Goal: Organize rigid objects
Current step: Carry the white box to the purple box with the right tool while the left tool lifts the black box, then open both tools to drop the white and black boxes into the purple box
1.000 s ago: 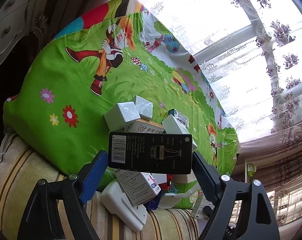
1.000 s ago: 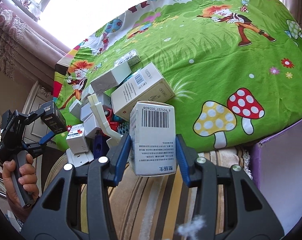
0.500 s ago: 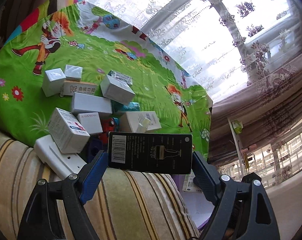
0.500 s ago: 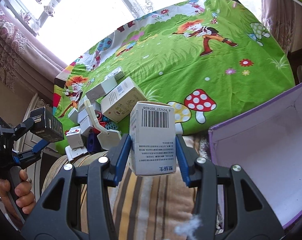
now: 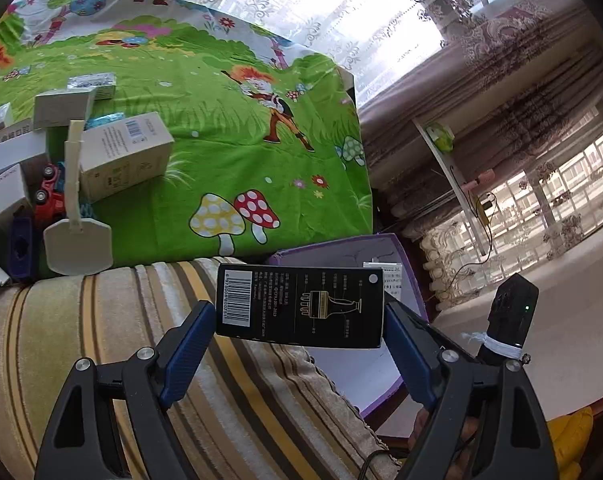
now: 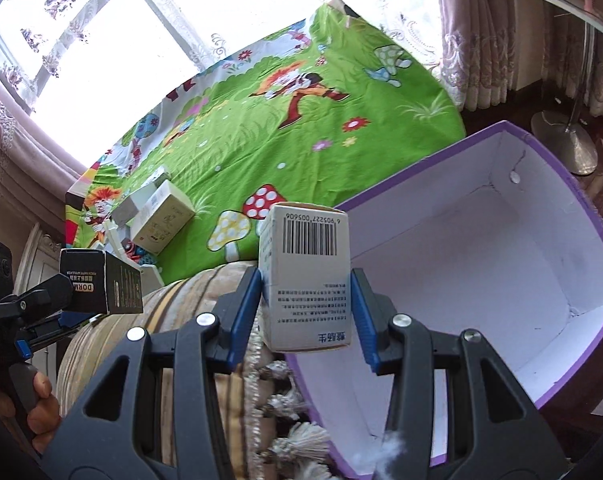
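Both hands are angled down and forward, each with a box clamped. The left hand-held gripper [image 5: 299, 326] has its blue pads tight against the two short ends of a black box [image 5: 300, 306], held sideways so the barcode sits at the left and a little line drawing faces the camera. In the right wrist view you can see that same box [image 6: 101, 282] from the side, hovering over the striped sofa arm [image 6: 173, 308], with the person's fingers [image 6: 41, 404] wrapped around the handle below it.

The right hand-held gripper [image 6: 306, 312] is squeezed onto a white box [image 6: 305, 280], upright, barcode on top, printed text running upside down. It hangs right at the near rim of the purple bin [image 6: 581, 208], which has a white inside and looks bare as far as I can see.

The rest of the boxes are piled at the left edge of the green cartoon sheet [image 5: 229, 120]: a big pale carton [image 5: 123, 156], smaller white ones, a red toy car [image 5: 47, 200] wedged between them and a cream shovel-shaped thing [image 5: 77, 236] leaning on the heap.

Hard to read: the pile is cut off by the frame edge in the left view and tiny in the right one. The black box covers most of the bin from the left camera, only a purple corner [image 5: 333, 248] and some white label peek out. The windows are blown out.
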`<state>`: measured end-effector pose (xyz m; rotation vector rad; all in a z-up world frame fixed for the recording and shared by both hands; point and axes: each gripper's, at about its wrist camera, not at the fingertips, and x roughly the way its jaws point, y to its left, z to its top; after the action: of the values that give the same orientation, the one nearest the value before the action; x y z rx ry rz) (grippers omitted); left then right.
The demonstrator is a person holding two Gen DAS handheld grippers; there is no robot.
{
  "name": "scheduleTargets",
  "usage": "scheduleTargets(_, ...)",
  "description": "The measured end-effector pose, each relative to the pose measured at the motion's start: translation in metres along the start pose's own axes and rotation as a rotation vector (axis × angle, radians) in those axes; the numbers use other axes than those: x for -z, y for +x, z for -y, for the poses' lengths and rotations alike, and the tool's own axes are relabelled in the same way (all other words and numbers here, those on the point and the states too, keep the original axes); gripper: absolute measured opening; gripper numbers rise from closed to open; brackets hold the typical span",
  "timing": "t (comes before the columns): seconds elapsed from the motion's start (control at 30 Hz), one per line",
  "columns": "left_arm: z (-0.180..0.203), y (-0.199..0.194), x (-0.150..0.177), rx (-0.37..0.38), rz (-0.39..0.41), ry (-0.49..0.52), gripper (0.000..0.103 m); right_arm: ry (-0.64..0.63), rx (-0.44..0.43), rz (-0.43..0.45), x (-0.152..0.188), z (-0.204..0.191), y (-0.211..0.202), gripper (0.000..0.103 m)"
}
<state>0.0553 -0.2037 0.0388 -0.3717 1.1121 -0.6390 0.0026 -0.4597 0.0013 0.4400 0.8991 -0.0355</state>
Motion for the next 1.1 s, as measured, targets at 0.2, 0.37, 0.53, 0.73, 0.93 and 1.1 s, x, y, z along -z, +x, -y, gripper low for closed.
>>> scheduleTargets(0.2, 0.038, 0.035, 0.010, 0.039, -0.081, 0.112, 0.085, 0.017, 0.103, 0.036, 0.005, 0.032, -0.014, 0.050)
scheduleTargets(0.37, 0.061, 0.052, 0.021, 0.064, -0.121, 0.188, 0.085, 0.053, 0.144, 0.051, 0.009, 0.054, -0.022, 0.050)
scheduleTargets(0.53, 0.079, 0.061, 0.030, 0.076, -0.145, 0.257, 0.085, 0.087, 0.175, 0.066, 0.010, 0.070, -0.030, 0.050)
scheduleTargets(0.73, 0.091, 0.072, 0.037, 0.071, -0.192, 0.319, 0.087, 0.113, 0.180, 0.078, 0.009, 0.078, -0.034, 0.065)
scheduleTargets(0.93, 0.092, 0.063, 0.042, 0.059, -0.135, 0.361, 0.087, 0.085, 0.182, 0.076, 0.010, 0.071, -0.031, 0.070)
scheduleTargets(1.1, 0.096, 0.052, 0.044, 0.028, -0.086, 0.432, 0.087, 0.073, 0.177, 0.071, 0.011, 0.067, -0.030, 0.070)
